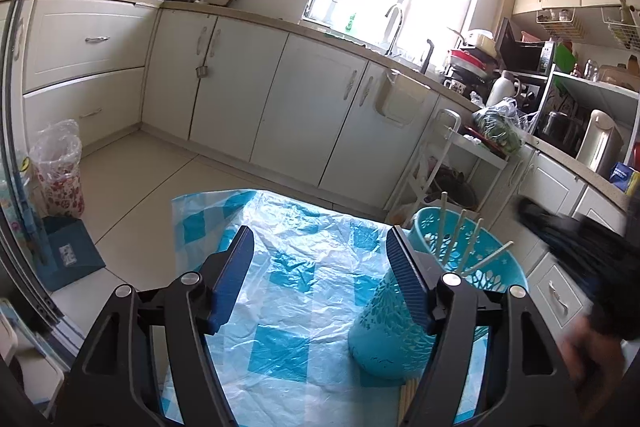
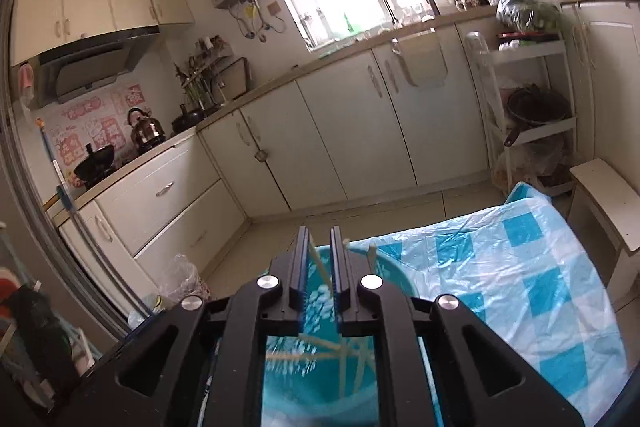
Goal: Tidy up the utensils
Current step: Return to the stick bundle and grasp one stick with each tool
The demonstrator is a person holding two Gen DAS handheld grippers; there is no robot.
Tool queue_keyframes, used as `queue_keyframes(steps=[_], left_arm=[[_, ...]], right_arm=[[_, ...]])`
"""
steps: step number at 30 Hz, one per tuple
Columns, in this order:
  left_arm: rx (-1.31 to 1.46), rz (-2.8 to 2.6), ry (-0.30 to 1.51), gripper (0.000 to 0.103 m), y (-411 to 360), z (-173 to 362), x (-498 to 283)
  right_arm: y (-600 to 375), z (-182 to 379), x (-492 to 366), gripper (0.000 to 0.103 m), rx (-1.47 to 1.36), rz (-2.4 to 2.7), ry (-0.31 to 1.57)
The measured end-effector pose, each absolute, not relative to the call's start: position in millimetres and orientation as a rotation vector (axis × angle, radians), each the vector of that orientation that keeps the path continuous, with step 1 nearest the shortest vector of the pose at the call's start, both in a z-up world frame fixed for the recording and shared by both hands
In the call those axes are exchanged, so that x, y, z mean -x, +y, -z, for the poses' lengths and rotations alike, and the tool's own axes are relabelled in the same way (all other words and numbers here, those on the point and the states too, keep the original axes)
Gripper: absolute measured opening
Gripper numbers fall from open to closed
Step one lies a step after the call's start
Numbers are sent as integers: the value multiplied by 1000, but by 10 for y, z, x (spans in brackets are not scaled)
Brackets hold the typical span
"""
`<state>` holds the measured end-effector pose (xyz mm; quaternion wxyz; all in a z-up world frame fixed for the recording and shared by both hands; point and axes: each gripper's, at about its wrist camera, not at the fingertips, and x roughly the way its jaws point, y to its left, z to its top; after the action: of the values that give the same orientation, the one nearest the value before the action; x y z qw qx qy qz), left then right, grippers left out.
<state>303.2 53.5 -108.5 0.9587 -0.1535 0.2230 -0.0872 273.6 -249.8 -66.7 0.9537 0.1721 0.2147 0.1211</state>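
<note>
We see the turquoise chopstick holder [image 1: 400,331] upright on the checked-cloth bench [image 1: 288,307], chopsticks [image 1: 460,239] standing inside. Our left tool [image 1: 320,275] stands released beside the holder; our right tool [image 2: 320,267], slightly parted, hangs above the holder, grasping nothing.

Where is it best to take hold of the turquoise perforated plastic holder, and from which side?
Probably the turquoise perforated plastic holder is best taken across its lower wall, from the side: it stands upright and pale chopsticks stick out of its open top.

A blue-and-white checked plastic cloth [image 1: 288,267] covers the table, with a turquoise holder [image 1: 384,331] standing on it.
</note>
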Motion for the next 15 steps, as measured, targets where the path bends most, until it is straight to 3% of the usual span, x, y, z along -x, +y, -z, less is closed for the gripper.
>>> queue_keyframes(steps=[2, 8, 15], left_arm=[[313, 167, 458, 65, 545, 1093, -3033], [292, 162, 480, 67, 516, 1103, -2927], [238, 197, 598, 67, 377, 1346, -2700]], right_arm=[[-2470, 754, -2453, 15, -327, -239, 483], [-2336, 1759, -2217, 14, -322, -218, 901], [-2096, 2092, -2439, 14, -240, -182, 986]])
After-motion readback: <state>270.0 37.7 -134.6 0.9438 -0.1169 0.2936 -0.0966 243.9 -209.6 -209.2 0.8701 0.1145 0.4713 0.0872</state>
